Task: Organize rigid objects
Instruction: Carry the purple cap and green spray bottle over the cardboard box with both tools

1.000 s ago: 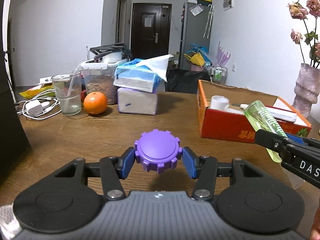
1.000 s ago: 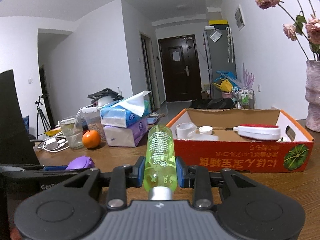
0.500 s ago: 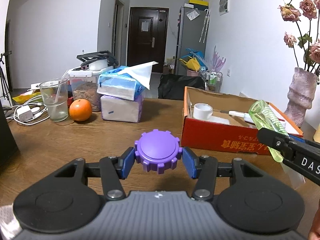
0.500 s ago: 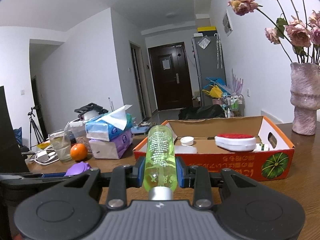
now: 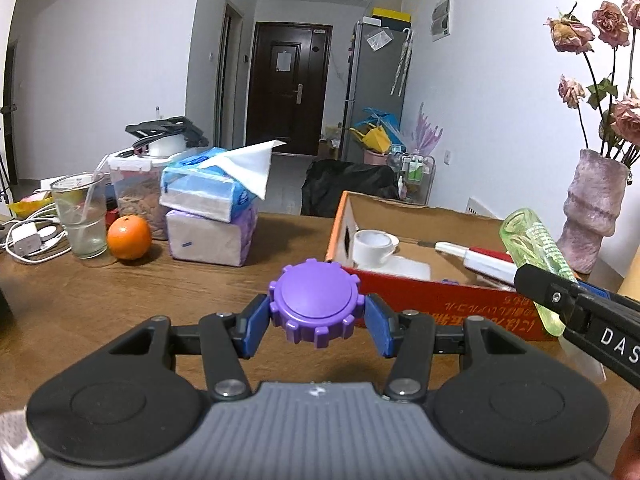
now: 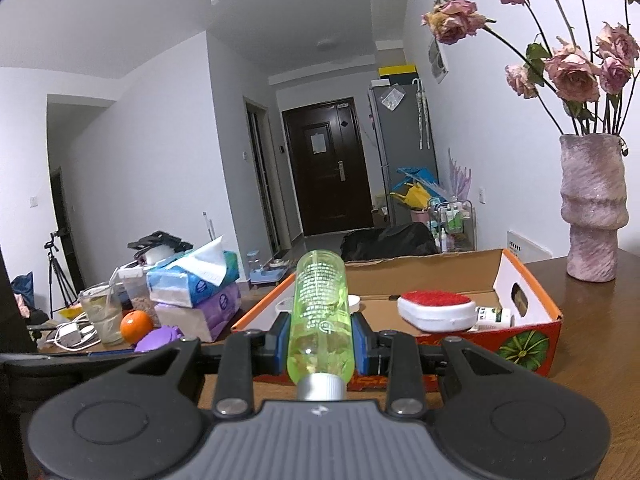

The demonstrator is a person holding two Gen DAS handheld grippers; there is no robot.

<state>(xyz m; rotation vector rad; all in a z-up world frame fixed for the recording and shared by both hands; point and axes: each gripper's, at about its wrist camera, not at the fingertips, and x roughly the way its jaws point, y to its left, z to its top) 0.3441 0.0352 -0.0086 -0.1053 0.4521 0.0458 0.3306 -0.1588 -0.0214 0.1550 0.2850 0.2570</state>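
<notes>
My left gripper (image 5: 316, 318) is shut on a purple notched lid (image 5: 315, 307), held above the wooden table just in front of the orange cardboard box (image 5: 448, 308). My right gripper (image 6: 320, 340) is shut on a clear green bottle (image 6: 321, 312) that lies along its fingers, silver cap toward the camera. The same bottle (image 5: 534, 256) shows at the right of the left wrist view, over the box's near right corner. The box (image 6: 532, 320) holds a white and red brush (image 6: 436, 308), a white cup (image 5: 374, 246) and a small white bottle (image 6: 492, 316).
Two stacked tissue packs (image 5: 212, 216), an orange (image 5: 129, 237), a glass with a straw (image 5: 82, 220), a lidded food container (image 5: 134, 196) and a charger with cables (image 5: 28, 238) crowd the table's far left. A pink vase (image 6: 592, 208) with dried roses stands to the right of the box.
Both grippers have moved toward the box with their loads; it now looks larger and nearer in both views. The tissue packs, orange and glass have slid left in the frames.
</notes>
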